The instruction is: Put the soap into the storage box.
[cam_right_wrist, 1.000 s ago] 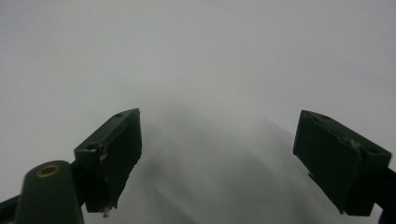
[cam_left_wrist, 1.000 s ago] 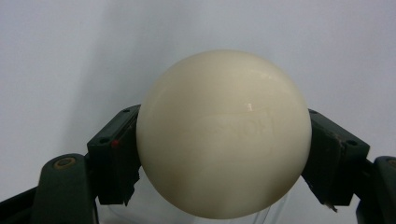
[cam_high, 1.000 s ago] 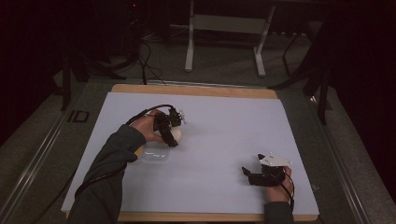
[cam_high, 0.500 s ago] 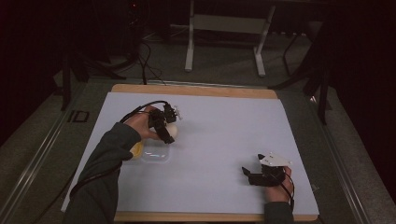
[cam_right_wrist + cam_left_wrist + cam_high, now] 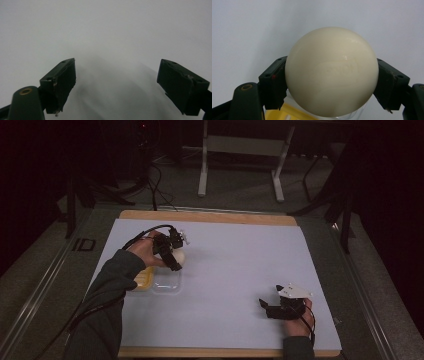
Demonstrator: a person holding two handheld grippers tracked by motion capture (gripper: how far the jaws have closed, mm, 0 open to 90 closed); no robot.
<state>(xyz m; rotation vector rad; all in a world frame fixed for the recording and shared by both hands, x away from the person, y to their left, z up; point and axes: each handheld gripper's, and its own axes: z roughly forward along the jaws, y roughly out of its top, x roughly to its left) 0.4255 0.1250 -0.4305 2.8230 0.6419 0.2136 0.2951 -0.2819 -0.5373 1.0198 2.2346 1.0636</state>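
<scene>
**A ball held over its box**

The left gripper [image 5: 172,254] squeezes a cream ball [image 5: 331,71] from both sides, one jaw on each cheek, so it can't roll away. It hangs near the left edge of the table [image 5: 240,270], just above a clear box [image 5: 166,282] with something yellow [image 5: 142,280] inside (maybe its home). The right gripper [image 5: 267,307] rests near the front right corner, jaws wide apart and holding nothing, out of the way.
</scene>
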